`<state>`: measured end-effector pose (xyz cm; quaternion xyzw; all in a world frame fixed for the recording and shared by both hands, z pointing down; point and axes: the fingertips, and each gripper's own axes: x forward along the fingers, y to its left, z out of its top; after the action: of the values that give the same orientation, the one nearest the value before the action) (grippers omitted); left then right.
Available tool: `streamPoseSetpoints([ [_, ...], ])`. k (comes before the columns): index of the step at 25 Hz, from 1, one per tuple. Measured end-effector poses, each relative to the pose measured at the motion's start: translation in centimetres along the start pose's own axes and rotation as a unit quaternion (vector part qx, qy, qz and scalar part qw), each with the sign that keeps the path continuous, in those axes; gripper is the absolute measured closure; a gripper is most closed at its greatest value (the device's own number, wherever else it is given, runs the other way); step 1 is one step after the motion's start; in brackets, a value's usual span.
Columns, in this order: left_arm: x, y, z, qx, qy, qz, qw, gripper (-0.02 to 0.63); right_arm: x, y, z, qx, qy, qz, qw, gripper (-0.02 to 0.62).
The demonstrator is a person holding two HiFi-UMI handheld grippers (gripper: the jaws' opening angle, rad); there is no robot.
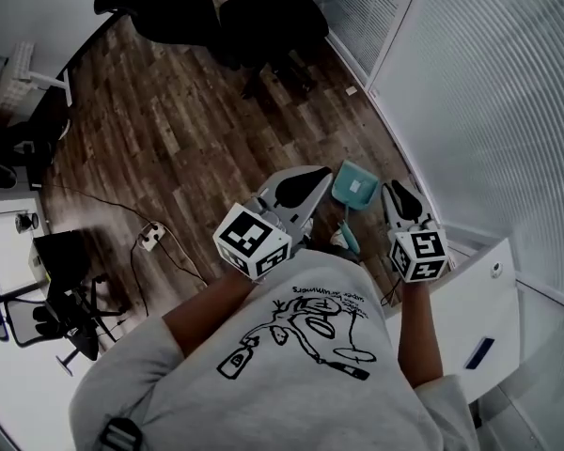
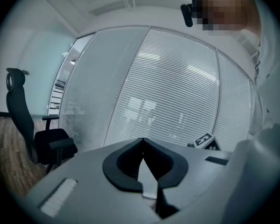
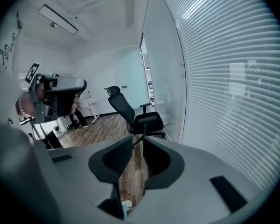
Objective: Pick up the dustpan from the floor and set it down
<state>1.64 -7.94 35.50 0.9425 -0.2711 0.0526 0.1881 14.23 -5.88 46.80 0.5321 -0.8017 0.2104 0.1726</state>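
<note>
My left gripper (image 2: pixel 142 143) has its black-padded jaws clenched tip to tip, with nothing between them. My right gripper (image 3: pixel 136 143) has its jaws released, a narrow gap apart and grasping nothing; the brown wood-plank floor (image 3: pixel 130 176) shows through the gap. The teal plastic dustpan (image 1: pixel 354 188) sits on that floor below me. In the head view it lies between my two grippers, held by neither, near the foot of the glass wall with white horizontal blinds (image 1: pixel 489 92). Farther off, a black mesh-backed office chair (image 3: pixel 133 113) stands beside the same wall.
</note>
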Motion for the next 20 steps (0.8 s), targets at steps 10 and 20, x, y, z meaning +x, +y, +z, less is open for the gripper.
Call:
streamPoseSetpoints([
  [10, 0.3, -0.5, 2.1, 0.017, -0.015, -0.005, 0.9997, 0.604, -4.9, 1.4, 8.6, -0.035, -0.072, -0.014, 0.997, 0.552],
  [20, 0.0, -1.5, 3.9, 0.031, -0.036, -0.01, 0.9988, 0.604, -8.7, 3.8, 13.2, -0.063, -0.113, -0.019, 0.991, 0.568],
])
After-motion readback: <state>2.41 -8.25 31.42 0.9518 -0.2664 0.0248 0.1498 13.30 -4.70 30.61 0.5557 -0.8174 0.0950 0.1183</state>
